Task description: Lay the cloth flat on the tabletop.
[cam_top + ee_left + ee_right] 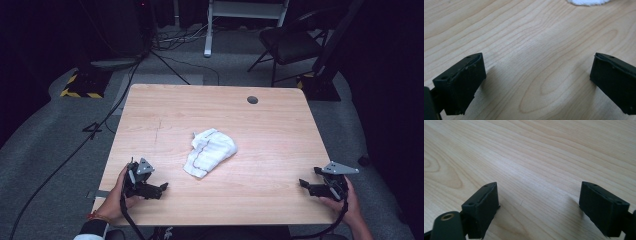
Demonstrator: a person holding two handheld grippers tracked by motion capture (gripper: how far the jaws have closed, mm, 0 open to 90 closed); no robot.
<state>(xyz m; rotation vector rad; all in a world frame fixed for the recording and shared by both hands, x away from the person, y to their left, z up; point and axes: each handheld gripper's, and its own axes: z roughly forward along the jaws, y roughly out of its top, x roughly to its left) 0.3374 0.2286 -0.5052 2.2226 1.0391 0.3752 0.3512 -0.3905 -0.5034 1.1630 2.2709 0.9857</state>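
A crumpled white cloth with a thin dark line along it lies near the middle of the wooden table. My left gripper rests at the table's front left, held by a hand, its jaws wide apart over bare wood. The cloth's edge peeks in at the top of the left gripper view. At the front right, my right gripper is held low over the table, pointing left, open with nothing between its jaws.
A round cable hole sits near the table's far edge. Beyond the table stand a black chair and a white frame; cables cross the grey floor at the left.
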